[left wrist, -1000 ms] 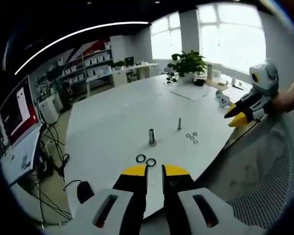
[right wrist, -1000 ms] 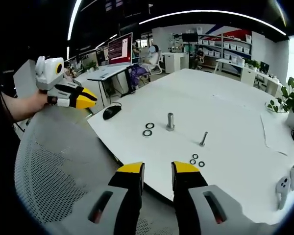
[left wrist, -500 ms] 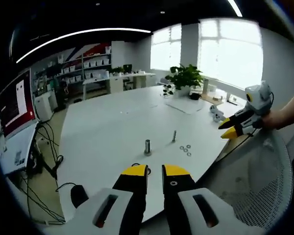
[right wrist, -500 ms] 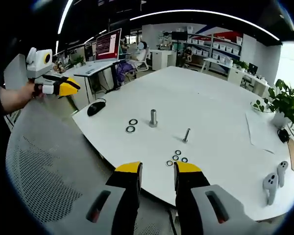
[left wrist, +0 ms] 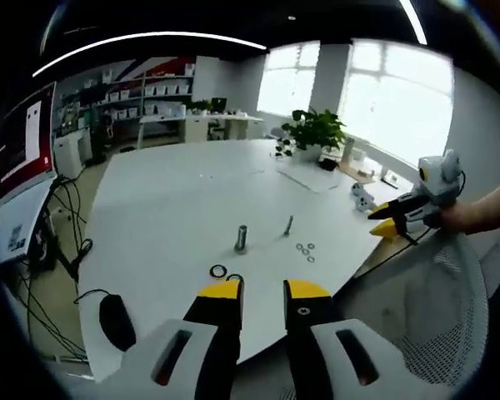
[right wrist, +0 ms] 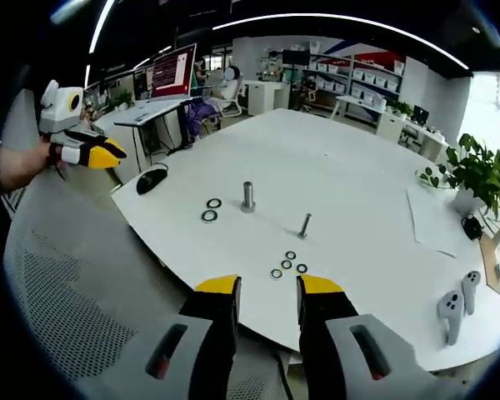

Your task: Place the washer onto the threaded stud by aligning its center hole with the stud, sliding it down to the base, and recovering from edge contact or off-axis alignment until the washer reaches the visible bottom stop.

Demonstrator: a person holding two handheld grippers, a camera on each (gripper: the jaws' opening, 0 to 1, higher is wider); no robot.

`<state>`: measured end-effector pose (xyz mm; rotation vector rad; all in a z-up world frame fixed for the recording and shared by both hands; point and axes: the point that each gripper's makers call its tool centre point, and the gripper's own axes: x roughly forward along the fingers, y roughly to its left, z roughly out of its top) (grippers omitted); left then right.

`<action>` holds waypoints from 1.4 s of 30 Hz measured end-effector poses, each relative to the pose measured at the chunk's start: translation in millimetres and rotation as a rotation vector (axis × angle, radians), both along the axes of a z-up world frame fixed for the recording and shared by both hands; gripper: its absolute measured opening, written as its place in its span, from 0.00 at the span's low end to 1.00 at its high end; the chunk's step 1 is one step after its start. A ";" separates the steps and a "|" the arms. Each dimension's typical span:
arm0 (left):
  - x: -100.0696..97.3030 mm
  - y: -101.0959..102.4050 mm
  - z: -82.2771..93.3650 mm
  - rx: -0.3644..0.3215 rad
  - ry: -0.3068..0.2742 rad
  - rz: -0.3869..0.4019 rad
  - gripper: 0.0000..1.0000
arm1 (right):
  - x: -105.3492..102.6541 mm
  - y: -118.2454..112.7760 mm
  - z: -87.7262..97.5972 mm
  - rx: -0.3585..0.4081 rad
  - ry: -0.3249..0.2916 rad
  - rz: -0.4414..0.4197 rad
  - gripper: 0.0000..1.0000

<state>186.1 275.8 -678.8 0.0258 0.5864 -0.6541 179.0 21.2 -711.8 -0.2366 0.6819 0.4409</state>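
White table (right wrist: 358,167) carries all parts; mesh chair back (right wrist: 75,308) sits btwn person and table edge. Left gripper (left wrist: 263,289) and right gripper (right wrist: 267,286) both held off the table, jaws apart w/ nothing in them. Threaded stud (right wrist: 304,225) stands upright mid-table, small washers (right wrist: 288,263) flat just beside it. Risks, as I judge: thin flat washers hard to pinch, may skid; off-axis drop catches on threads.

The left gripper (left wrist: 262,292) has a light grey body with two dark slots, and its black fingers (left wrist: 220,293) end in yellow tips. The right gripper (right wrist: 267,287) has the same colours and shape, with a small screw on one finger. From the side, each one carries a white box with a yellow ring.
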 end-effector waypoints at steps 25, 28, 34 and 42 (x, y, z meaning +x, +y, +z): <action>7.4 27.4 -20.0 0.143 0.043 0.113 0.20 | 0.9 11.3 11.0 0.143 -0.029 0.000 0.30; 6.7 26.6 -21.2 0.150 0.047 0.107 0.21 | 0.4 11.9 10.4 0.147 -0.023 0.002 0.30; 6.4 31.5 -24.6 0.177 0.058 0.121 0.21 | -0.6 15.9 11.9 0.159 -0.026 0.020 0.30; 8.5 30.8 -18.9 0.161 0.037 0.128 0.21 | -1.9 14.3 8.0 0.145 -0.010 0.024 0.30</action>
